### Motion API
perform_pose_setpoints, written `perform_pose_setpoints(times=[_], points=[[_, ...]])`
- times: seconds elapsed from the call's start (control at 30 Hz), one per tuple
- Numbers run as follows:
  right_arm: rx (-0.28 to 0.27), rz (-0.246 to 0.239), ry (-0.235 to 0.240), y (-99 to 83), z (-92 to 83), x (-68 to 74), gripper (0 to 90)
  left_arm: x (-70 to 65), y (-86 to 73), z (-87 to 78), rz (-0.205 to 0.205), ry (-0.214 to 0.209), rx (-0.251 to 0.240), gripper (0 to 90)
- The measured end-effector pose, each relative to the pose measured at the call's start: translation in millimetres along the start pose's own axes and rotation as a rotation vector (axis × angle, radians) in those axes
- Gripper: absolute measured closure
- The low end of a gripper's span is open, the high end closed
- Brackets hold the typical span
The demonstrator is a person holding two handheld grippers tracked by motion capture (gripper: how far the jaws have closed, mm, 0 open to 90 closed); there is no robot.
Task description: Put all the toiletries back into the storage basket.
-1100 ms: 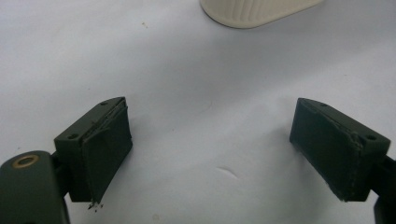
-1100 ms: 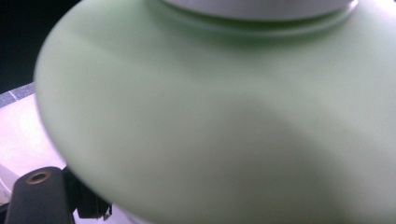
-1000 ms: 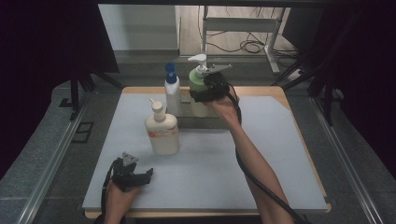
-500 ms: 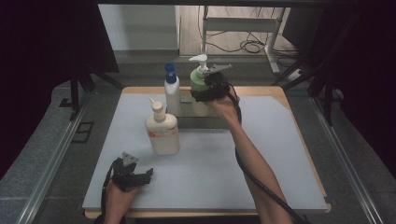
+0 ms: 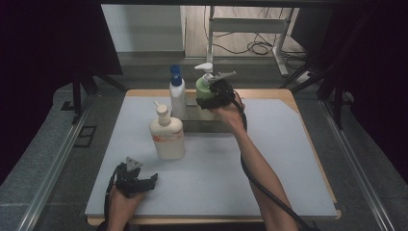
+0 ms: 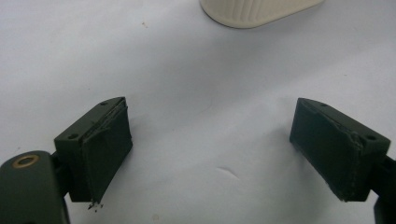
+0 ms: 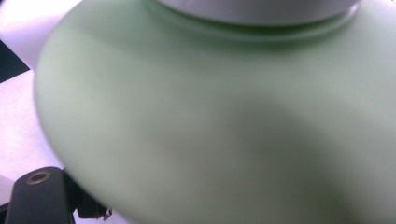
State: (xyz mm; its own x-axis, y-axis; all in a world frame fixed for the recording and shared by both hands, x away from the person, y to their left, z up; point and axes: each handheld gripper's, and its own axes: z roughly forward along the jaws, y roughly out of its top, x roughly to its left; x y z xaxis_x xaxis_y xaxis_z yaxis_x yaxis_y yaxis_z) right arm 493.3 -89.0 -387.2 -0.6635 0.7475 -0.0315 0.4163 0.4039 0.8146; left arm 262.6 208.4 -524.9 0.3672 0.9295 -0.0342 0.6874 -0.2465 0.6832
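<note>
Nearest to the person, the left gripper rests low on the grey mat, and its jaws stand wide apart with only bare mat between them. Just ahead of these jaws, well clear of them, stands the cream pump bottle; its ribbed base is seen at the top of the left gripper view.

Farther away, the right gripper is at the green pump bottle. The green body lies right against the jaws and covers them, so the jaws stand wide around the bottle; it looks like a grip on it, though the pads themselves are hidden. Beside this bottle, on the side toward the other hand, stands the white bottle with the blue cap, very near.

To do this step well, I judge the grip should stay on the widest part of the body, below the shoulder, and the bottle should be kept upright and moved slowly, so that it does not knock its neighbour.

Counted: three bottles, two with pumps and one with a cap; two grippers; one mat.
</note>
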Motion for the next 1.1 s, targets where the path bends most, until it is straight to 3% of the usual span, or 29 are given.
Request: perform_pose_setpoints(times=[0.87,1.1], points=[[0.084,0.023,0.032,-21.2,22.6,-5.4,11.9,0.1,0.1,-0.2,0.003,0.0,0.003,12.0],[0.072,0.022,0.042,-22.1,23.7,-6.0,11.4,0.1,0.1,-0.2,0.003,0.0,0.003,12.0]])
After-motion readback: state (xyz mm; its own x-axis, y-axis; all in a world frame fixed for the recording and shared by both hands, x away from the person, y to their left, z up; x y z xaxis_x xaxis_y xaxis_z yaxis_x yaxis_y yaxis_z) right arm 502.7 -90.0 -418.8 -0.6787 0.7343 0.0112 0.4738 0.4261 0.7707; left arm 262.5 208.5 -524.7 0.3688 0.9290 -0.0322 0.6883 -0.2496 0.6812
